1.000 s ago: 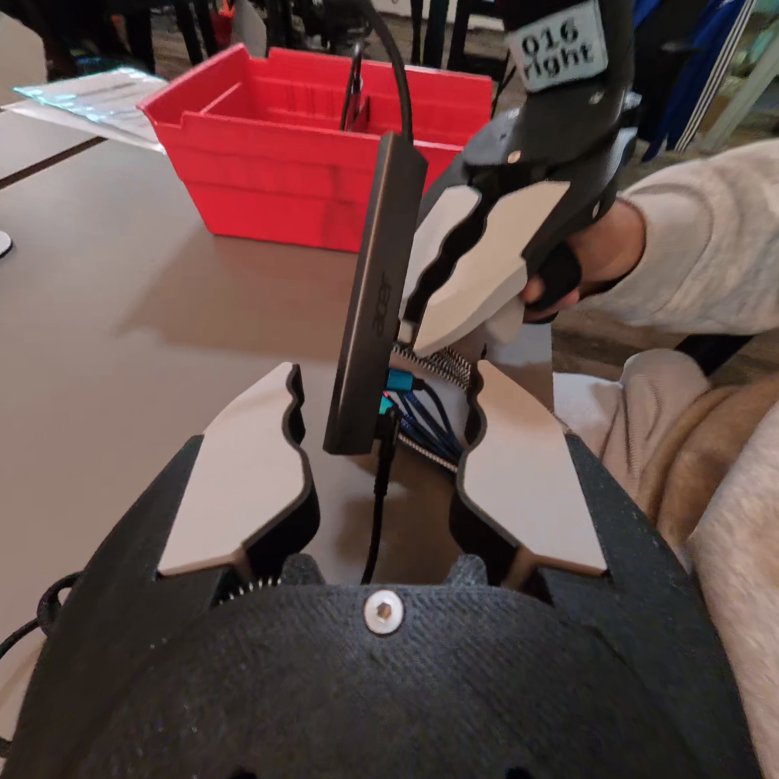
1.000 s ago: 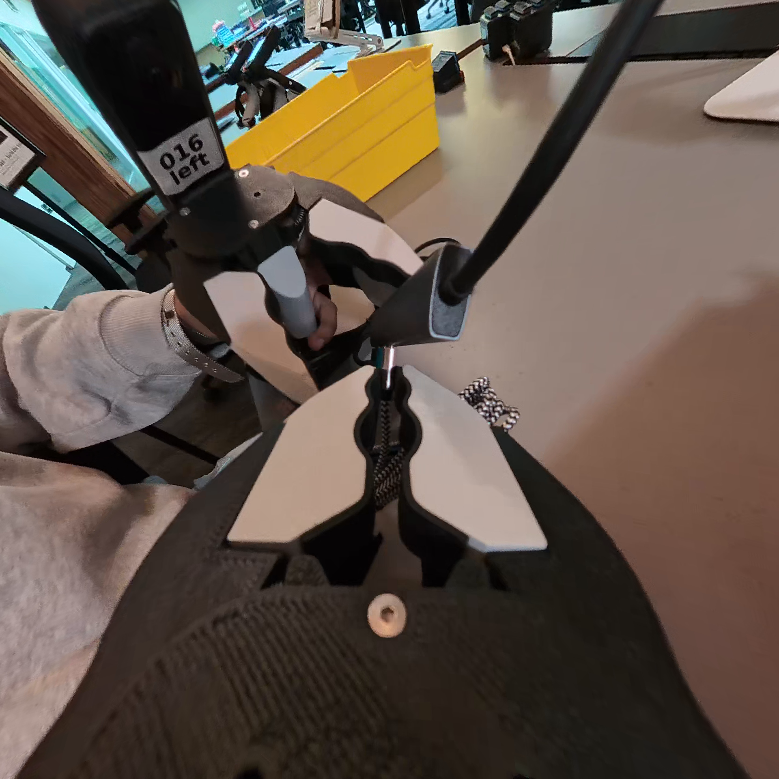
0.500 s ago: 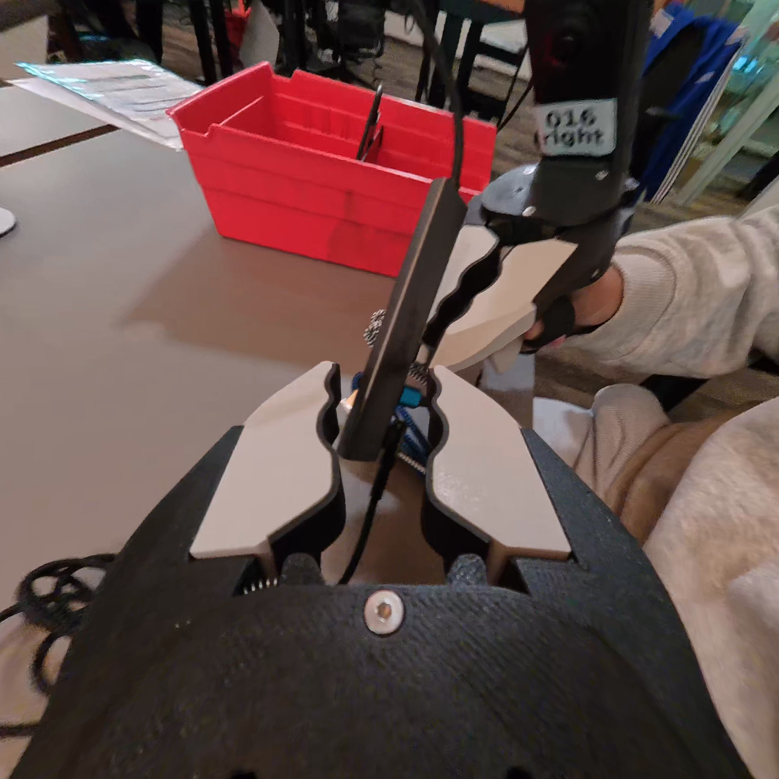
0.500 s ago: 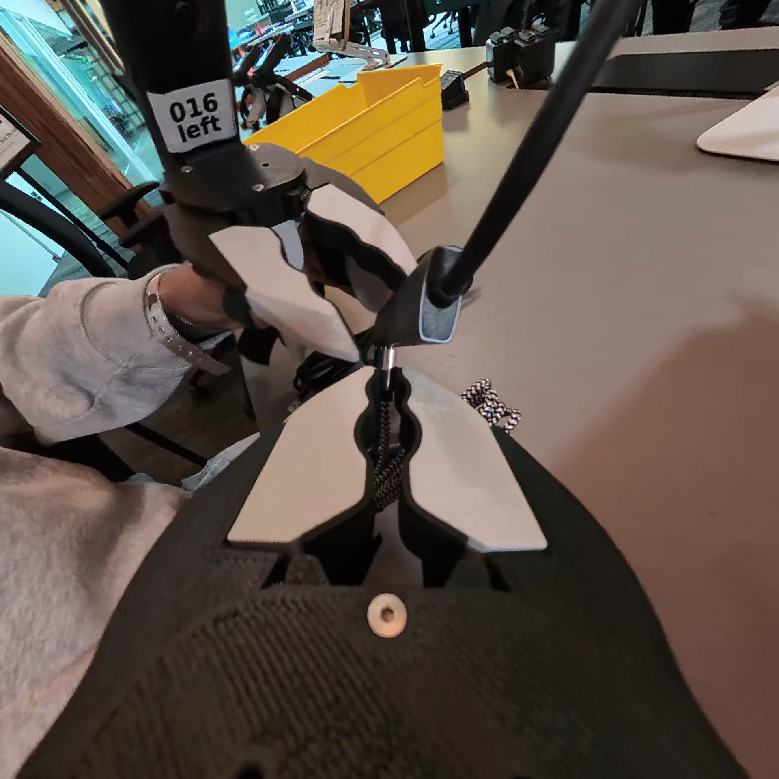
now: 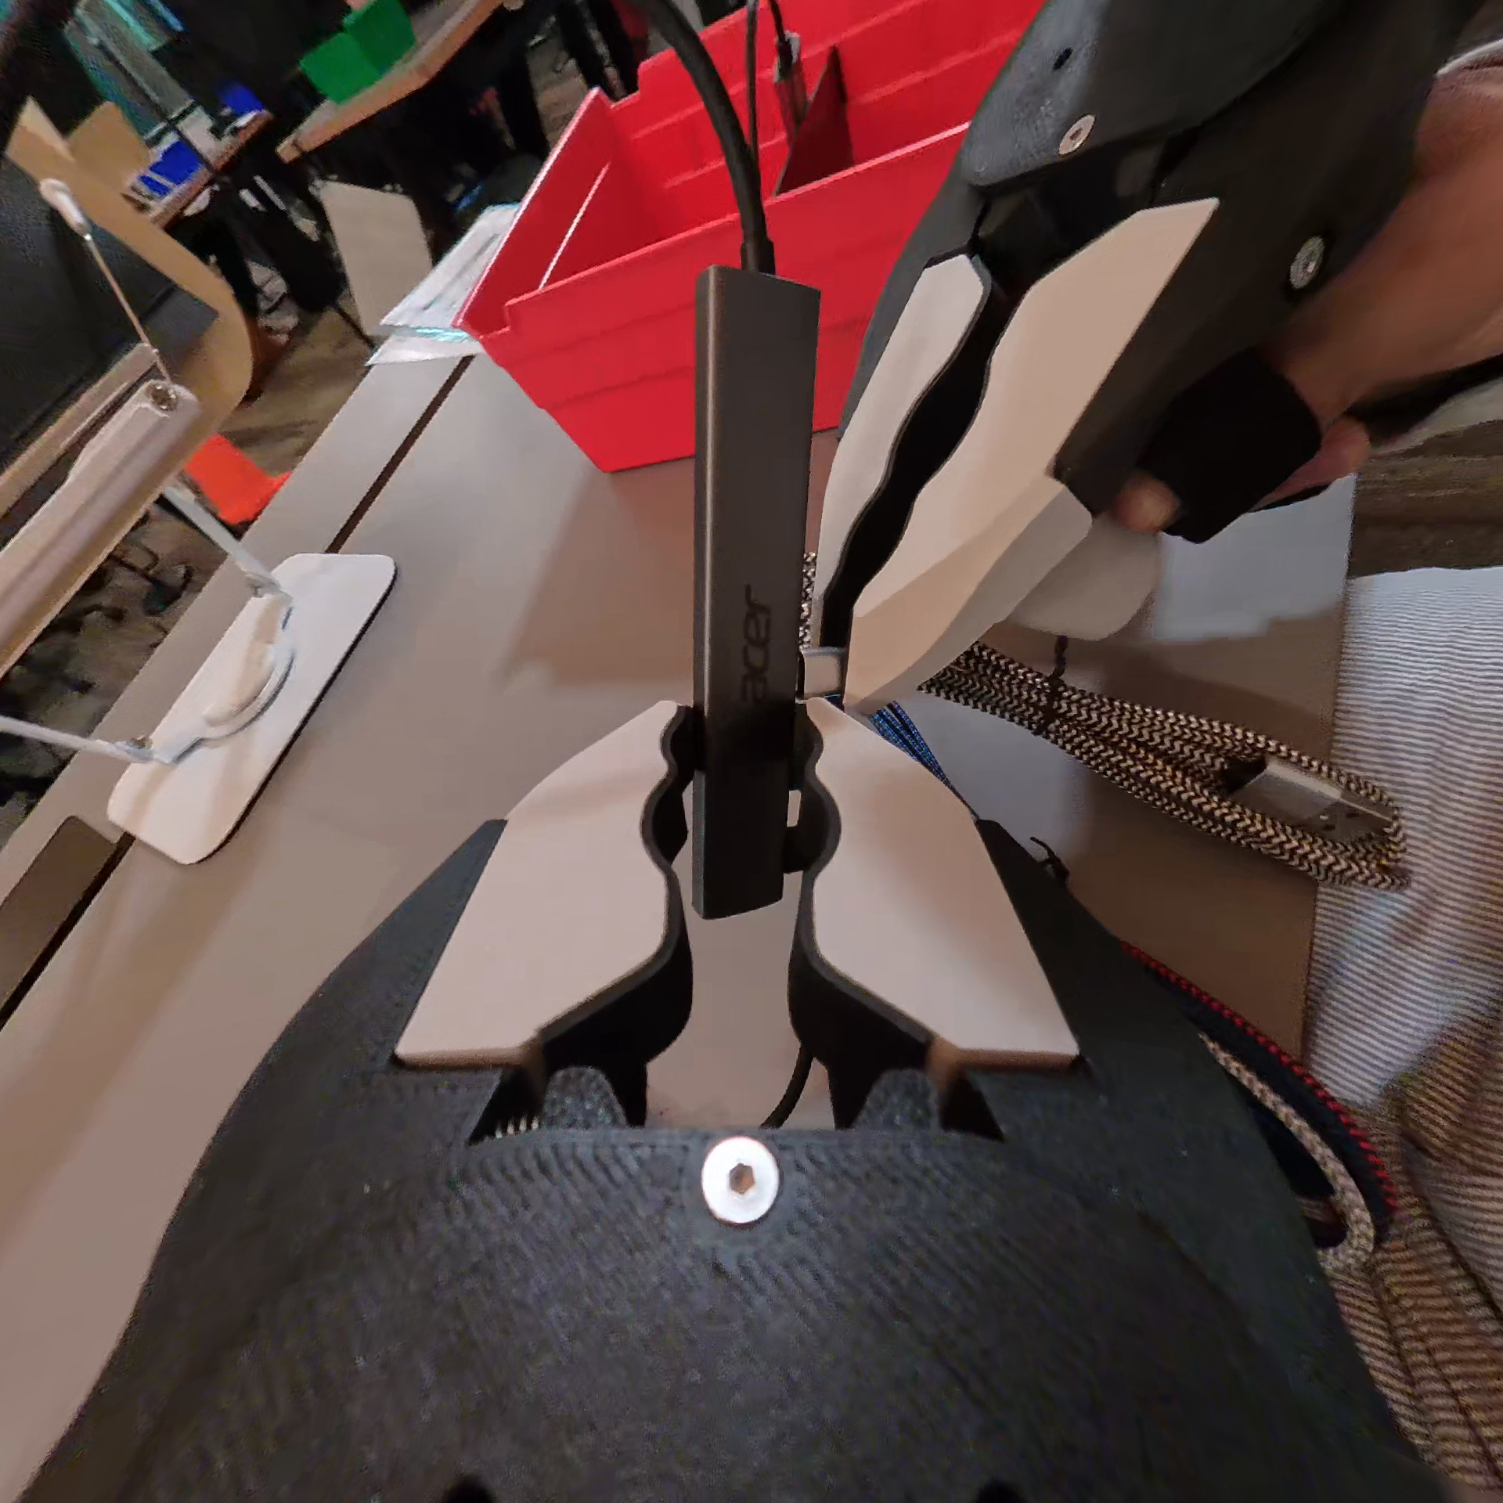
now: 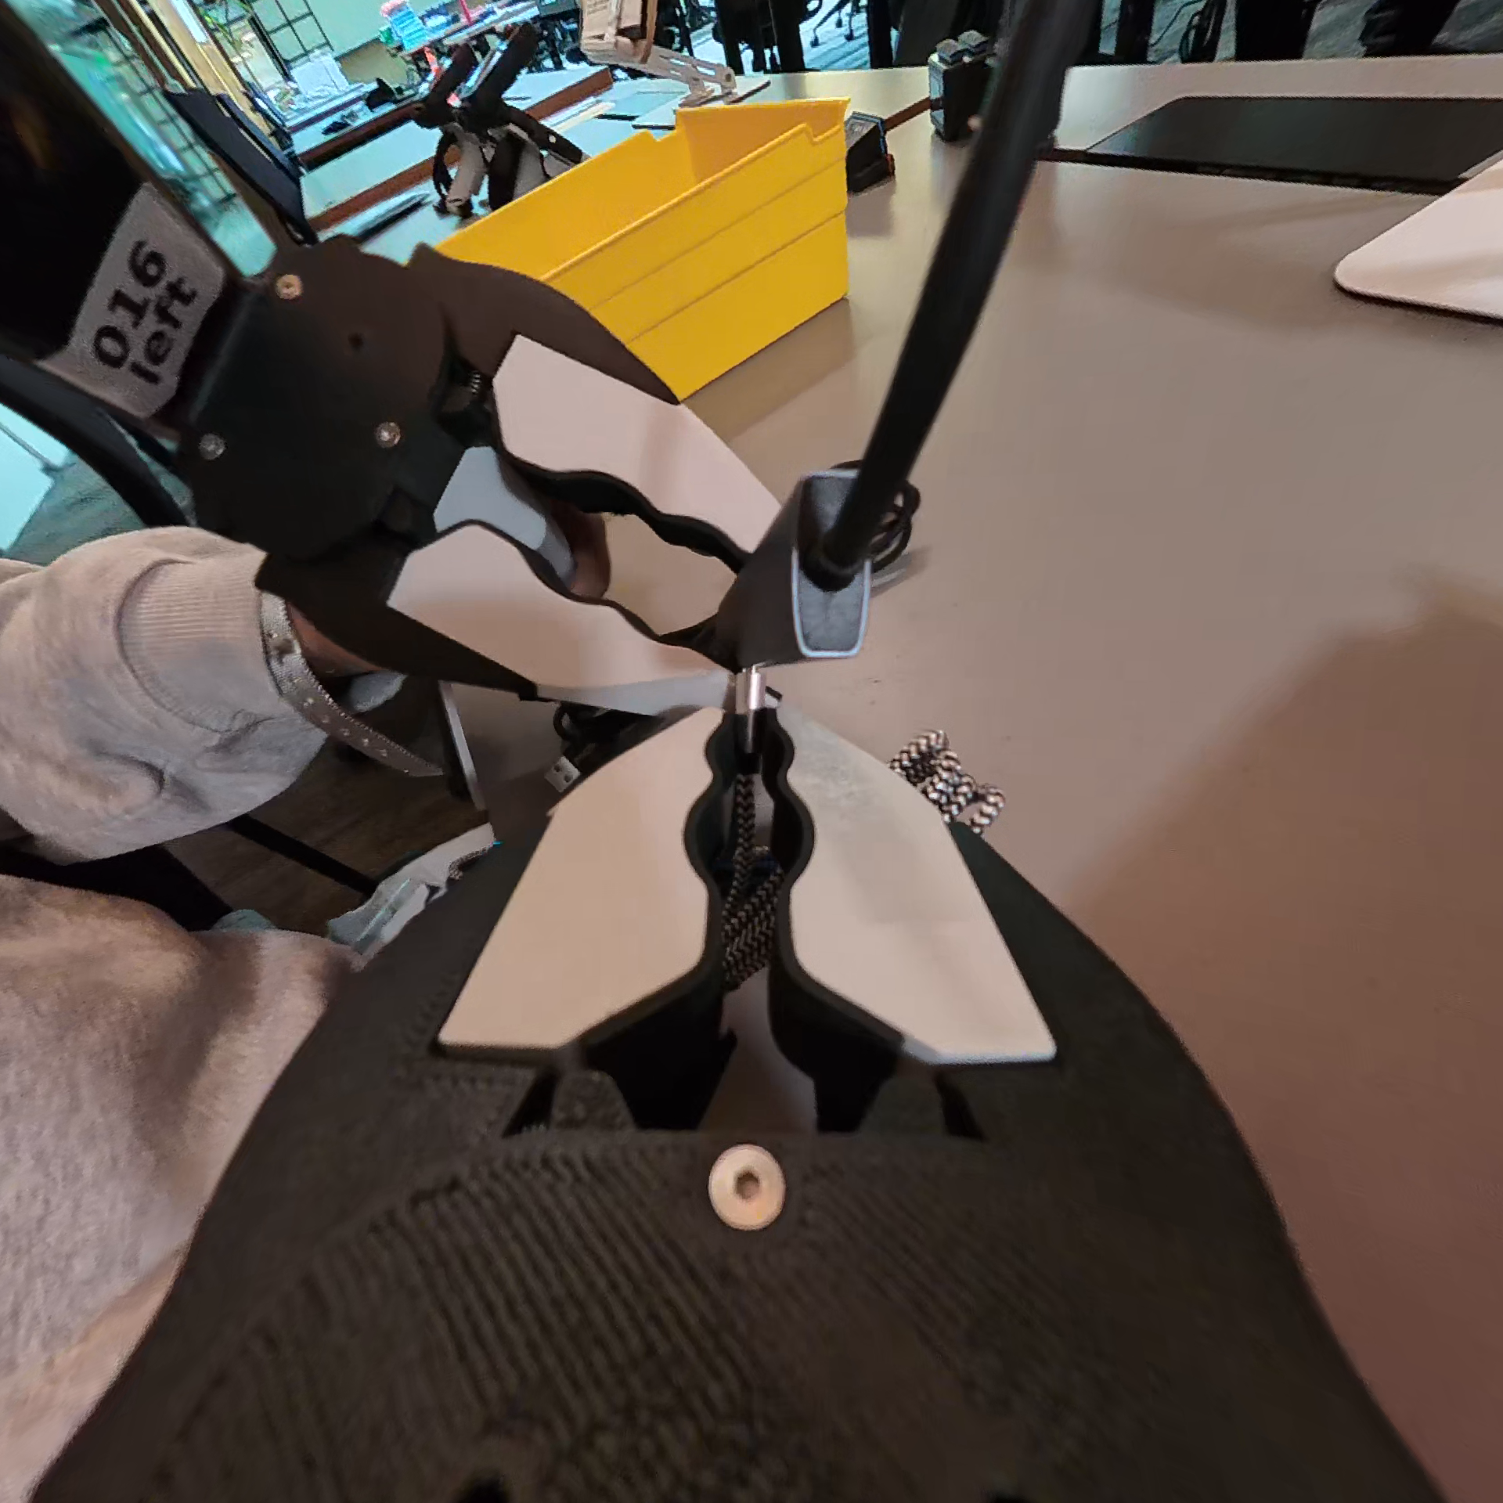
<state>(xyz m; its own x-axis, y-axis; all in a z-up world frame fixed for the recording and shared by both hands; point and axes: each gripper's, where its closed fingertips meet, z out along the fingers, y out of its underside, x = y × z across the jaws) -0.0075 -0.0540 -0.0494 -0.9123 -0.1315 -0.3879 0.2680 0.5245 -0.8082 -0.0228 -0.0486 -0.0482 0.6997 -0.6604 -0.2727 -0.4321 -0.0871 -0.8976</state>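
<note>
My left gripper (image 5: 744, 720) is shut on the lower part of a dark grey slim hub (image 5: 752, 520), which stands upright with a black cable (image 5: 736, 163) leaving its top. My right gripper (image 6: 752, 720) is shut on the silver plug (image 6: 752, 691) of a black-and-white braided cable (image 6: 744, 911). The plug tip touches the side of the hub (image 6: 781, 594); I cannot tell if it is inserted. In the left wrist view the right gripper (image 5: 829, 679) comes in from the upper right with the plug (image 5: 821, 671) against the hub. The left gripper (image 6: 724, 606) shows in the right wrist view.
A red bin (image 5: 651, 325) stands behind the hub on the grey table (image 5: 529, 529). A white stand base (image 5: 252, 699) lies at the left. The braided cable (image 5: 1139, 732) trails right to a second silver plug (image 5: 1293, 793). A yellow bin (image 6: 691, 236) stands farther back. Both grippers' tips are close together, under 4 cm apart.
My left gripper has closed from wide open onto the hub and now holds it upright. The right gripper stayed shut on the plug, beside the hub.
</note>
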